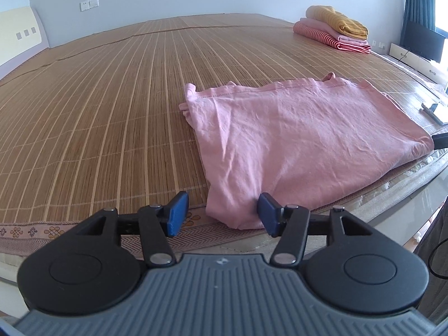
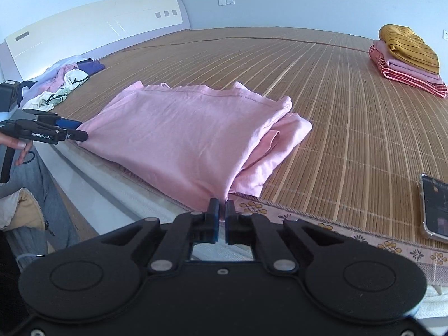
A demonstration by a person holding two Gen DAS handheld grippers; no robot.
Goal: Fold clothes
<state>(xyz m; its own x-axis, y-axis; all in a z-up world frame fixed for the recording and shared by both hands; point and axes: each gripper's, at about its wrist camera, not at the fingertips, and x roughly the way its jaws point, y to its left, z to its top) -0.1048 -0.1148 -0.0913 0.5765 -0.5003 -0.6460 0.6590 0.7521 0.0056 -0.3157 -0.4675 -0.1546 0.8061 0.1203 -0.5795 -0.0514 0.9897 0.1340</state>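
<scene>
The pink garment (image 1: 294, 137) lies partly folded on the bamboo mat (image 1: 98, 117) of a bed, along the mat's near edge, w/ its near corners reaching the patterned border.

Left gripper (image 1: 221, 214): jaws stand apart, approx. half open. A near corner of the pink garment sits between the blue pads (image 1: 177, 214); pads do not press on it. In the right wrist view this gripper (image 2: 79, 130) appears at the garment's left end, held by a hand (image 2: 21, 145).

Right gripper (image 2: 221, 215): jaws closed to a thin slit at the garment's opposite near corner. A strip of pink fabric shows in the slit, so the pads pinch the cloth edge.

Garment's far right end shows layered folds, one flap sticking out beyond the top layer.

Other items:
- Stack of folded clothes (image 2: 406, 58), mustard striped piece on top, at the mat's far right corner, well apart from the garment.
- Pile of unfolded clothes (image 2: 64, 84) near the headboard (image 2: 92, 25).
- Phone (image 2: 435, 207) on the mat at right.
</scene>
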